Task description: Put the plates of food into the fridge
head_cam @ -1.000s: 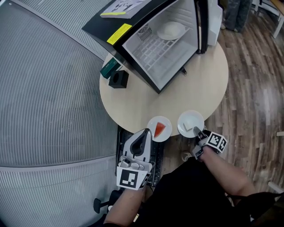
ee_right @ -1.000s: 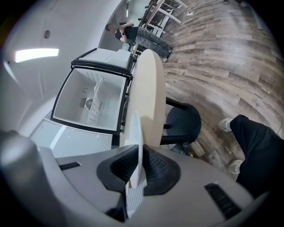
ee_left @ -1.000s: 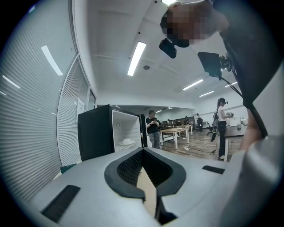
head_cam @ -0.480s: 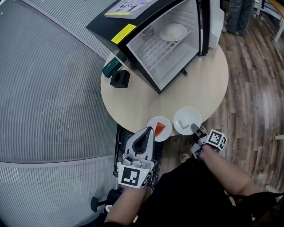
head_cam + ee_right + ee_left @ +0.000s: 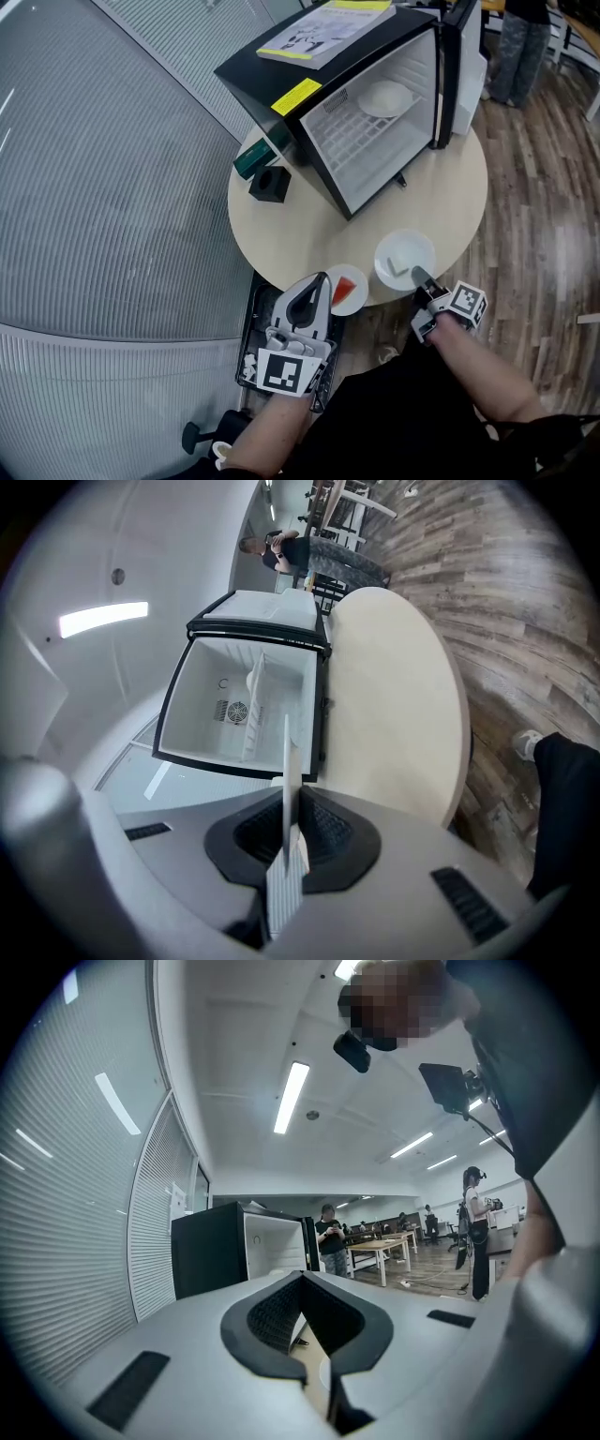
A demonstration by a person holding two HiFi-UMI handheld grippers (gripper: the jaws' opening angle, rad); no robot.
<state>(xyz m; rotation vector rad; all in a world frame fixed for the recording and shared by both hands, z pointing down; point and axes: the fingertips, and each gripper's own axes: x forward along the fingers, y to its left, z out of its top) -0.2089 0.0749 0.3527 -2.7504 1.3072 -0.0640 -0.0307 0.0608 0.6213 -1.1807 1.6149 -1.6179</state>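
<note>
Right tongs, lower right: just tightened, clamping white plate by its rim. Left tongs: pinched together, empty.

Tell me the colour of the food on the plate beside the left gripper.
The food is orange-red; the head view shows it best.

Table: smooth matt beige top. Fridge: glossy black shell, white plastic liner. Right plate: smooth white. Floor: wood planks.
</note>
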